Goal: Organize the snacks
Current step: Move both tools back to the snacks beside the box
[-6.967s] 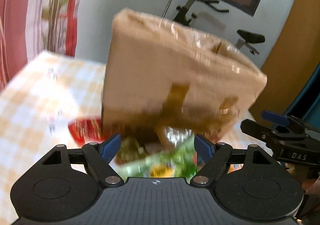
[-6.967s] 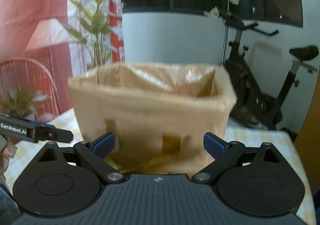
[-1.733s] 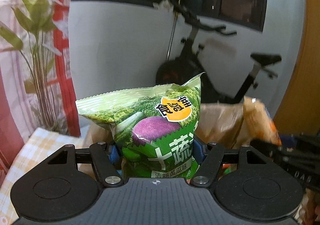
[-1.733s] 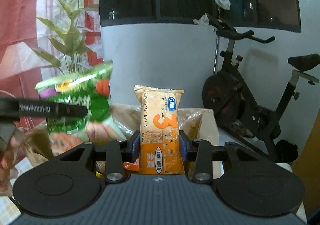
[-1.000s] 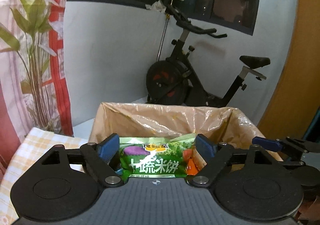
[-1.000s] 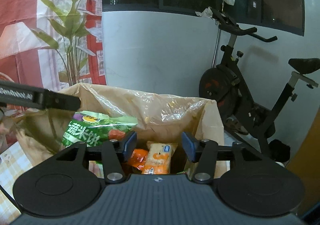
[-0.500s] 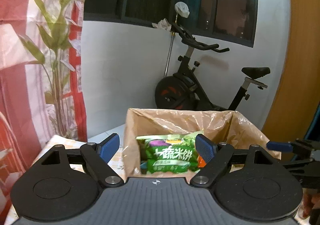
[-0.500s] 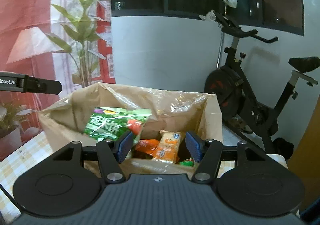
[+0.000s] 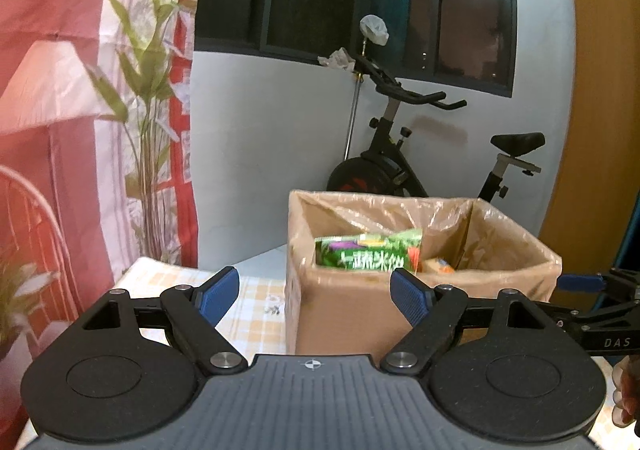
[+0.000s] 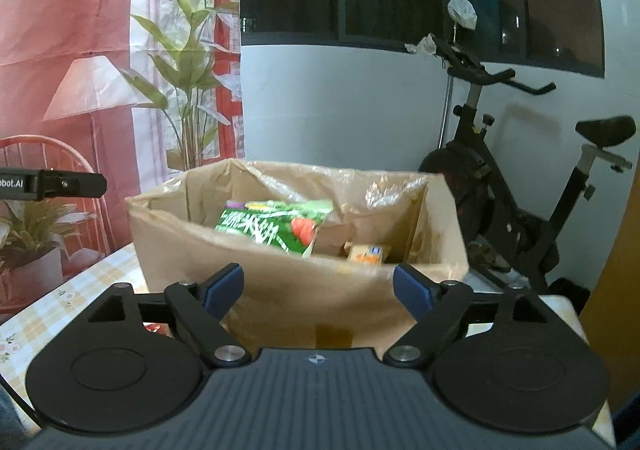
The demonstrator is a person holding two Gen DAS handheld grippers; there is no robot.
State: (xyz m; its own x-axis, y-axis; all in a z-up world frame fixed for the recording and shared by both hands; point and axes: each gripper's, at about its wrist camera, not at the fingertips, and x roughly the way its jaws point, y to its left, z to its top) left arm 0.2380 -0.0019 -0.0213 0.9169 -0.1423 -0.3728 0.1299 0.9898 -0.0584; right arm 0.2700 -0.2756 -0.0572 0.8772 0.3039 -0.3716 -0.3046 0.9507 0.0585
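A cardboard box [image 9: 344, 314] [image 10: 280, 290] lined with clear plastic stands on the checked table. A green snack bag [image 9: 368, 256] [image 10: 276, 226] lies inside it, and an orange biscuit pack [image 9: 438, 265] [image 10: 368, 253] beside it. My left gripper [image 9: 316, 292] is open with nothing between its fingers, short of the box's left corner. My right gripper [image 10: 318, 286] is in front of the box's near wall; its jaws are opening and hold nothing. Each gripper shows at the edge of the other's view.
The table [image 9: 256, 302] has a yellow checked cloth. A red packet [image 10: 154, 328] peeks out left of the box. An exercise bike [image 10: 500, 186] stands behind, near a wooden door [image 9: 600, 170]. A potted plant [image 10: 32, 250] and a curtain are at the left.
Both grippers have drawn back from the box, which looks smaller and farther. The right gripper's jaws have spread wider. The green bag and orange pack stay in the box.
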